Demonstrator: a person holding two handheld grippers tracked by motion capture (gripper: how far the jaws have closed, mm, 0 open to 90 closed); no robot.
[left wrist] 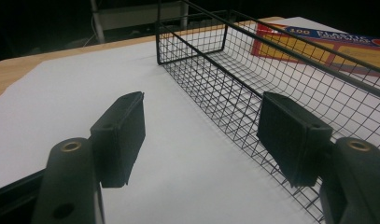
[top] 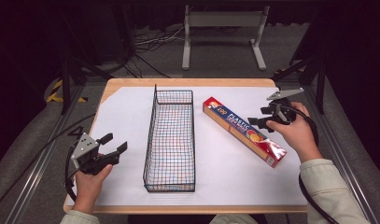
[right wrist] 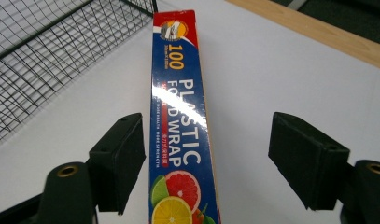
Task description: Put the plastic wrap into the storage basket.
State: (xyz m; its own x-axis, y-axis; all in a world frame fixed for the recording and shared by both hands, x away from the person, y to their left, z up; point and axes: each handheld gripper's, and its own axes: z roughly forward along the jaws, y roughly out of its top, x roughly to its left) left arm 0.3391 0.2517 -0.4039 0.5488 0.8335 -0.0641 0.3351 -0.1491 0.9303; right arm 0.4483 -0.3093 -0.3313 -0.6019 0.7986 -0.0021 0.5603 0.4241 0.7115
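Observation:
A long box of plastic food wrap [top: 234, 123] lies flat on the white sheet, slanting from back left to front right, to the right of a black wire basket [top: 150, 140]. My right gripper [top: 256, 116] hovers over the box's middle, open. In the right gripper view the box [right wrist: 180, 102] runs away between the jaws, close to the left pad [right wrist: 120, 161], and neither pad touches it. My left gripper [top: 116, 142] rests at the table's front left, open, with nothing between its pads [left wrist: 201, 135]. It points toward the basket's near wall [left wrist: 211, 84].
A white paper sheet [top: 127, 112] covers most of the wooden table [top: 187, 81]. The basket holds nothing. A metal stand [top: 222, 18] and cables lie on the floor beyond the table. Bare sheet lies left of the basket and in front of the box.

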